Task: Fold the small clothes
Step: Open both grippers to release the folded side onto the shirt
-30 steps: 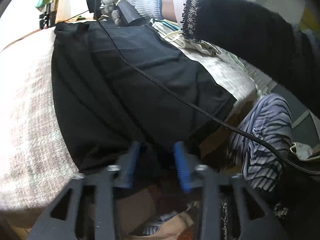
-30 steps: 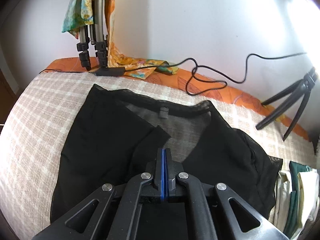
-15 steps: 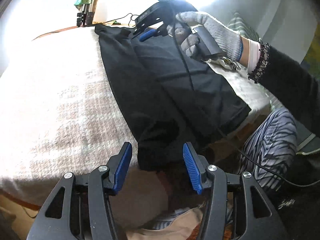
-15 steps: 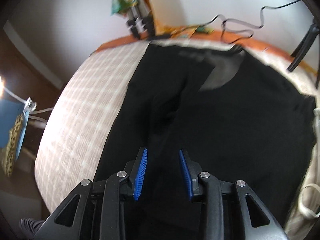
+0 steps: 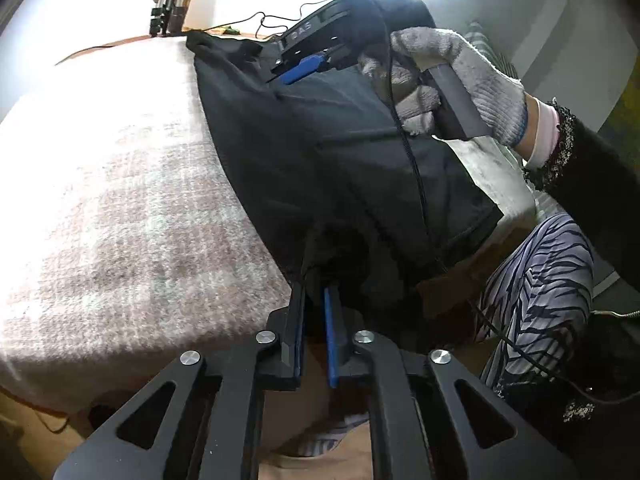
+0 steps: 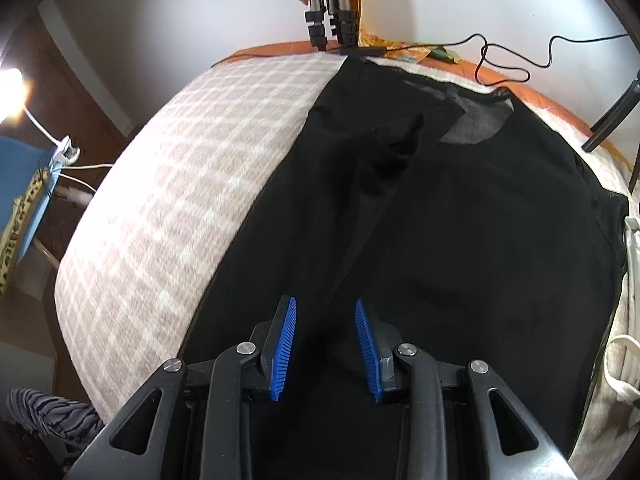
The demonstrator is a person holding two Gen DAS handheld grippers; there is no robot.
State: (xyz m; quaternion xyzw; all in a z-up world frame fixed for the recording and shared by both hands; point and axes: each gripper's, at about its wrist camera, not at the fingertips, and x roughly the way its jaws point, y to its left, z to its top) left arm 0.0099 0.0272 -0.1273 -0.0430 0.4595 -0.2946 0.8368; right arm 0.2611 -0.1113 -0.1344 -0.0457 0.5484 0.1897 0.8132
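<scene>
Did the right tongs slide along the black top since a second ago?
Yes. The right tongs moved from the sheer black top's neckline, away from the far metal tripod legs, toward its near hem, jaws now open.

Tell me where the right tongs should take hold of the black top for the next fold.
Probably the loose flap edge running up the middle of the black top, just ahead of the open right tongs. Come from above, one pad each side of the raised edge. The left tongs have just closed on the hem at the near edge.

home bedroom: checked blanket point(image 6: 192, 184)
</scene>
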